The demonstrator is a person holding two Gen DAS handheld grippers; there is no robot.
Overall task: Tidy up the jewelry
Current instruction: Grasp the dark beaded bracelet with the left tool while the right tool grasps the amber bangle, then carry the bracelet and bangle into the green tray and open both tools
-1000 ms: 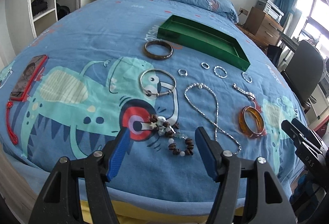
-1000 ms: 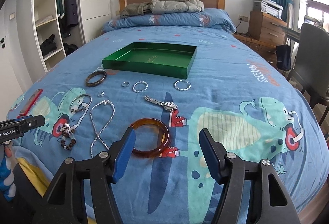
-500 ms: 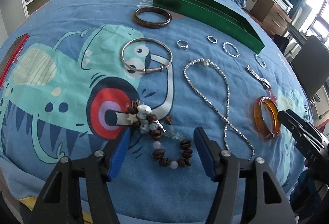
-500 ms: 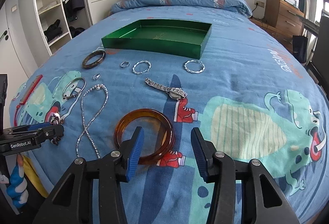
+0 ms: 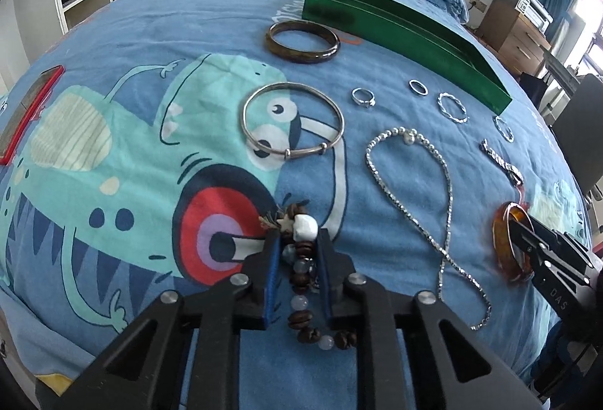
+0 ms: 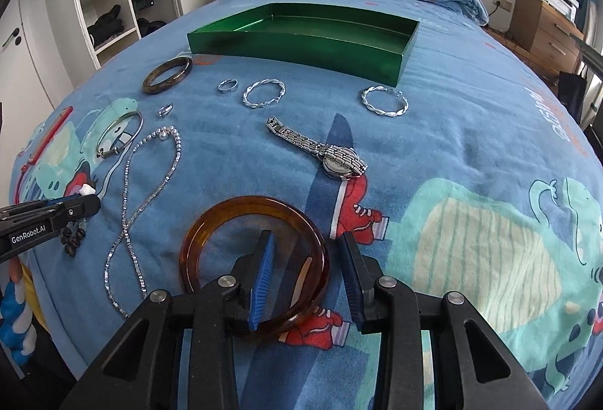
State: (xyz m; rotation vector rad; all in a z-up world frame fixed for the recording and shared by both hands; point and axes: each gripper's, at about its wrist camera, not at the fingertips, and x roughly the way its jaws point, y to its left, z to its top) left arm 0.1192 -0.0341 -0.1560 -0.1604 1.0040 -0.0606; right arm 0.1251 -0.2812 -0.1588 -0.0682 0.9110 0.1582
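Note:
Jewelry lies spread on a blue dinosaur bedspread before an empty green tray (image 6: 301, 44), which also shows in the left wrist view (image 5: 407, 29). My left gripper (image 5: 297, 244) is shut on a brown and white bead bracelet (image 5: 301, 259) lying on the bed. My right gripper (image 6: 305, 251) straddles the right rim of an amber bangle (image 6: 211, 225), one finger inside the ring, one outside, with a gap to the rim. The bangle also shows in the left wrist view (image 5: 503, 240).
A silver necklace (image 5: 410, 184), silver bangle (image 5: 294, 120), dark brown bangle (image 5: 301, 42), silver watch (image 6: 324, 150), two twisted silver hoops (image 6: 264, 93) and small rings (image 5: 363, 97) lie between grippers and tray. A red phone (image 5: 22, 116) lies at the left.
My left gripper moved forward and closed on the bead bracelet. My right gripper dropped forward over the amber bangle's rim and narrowed.

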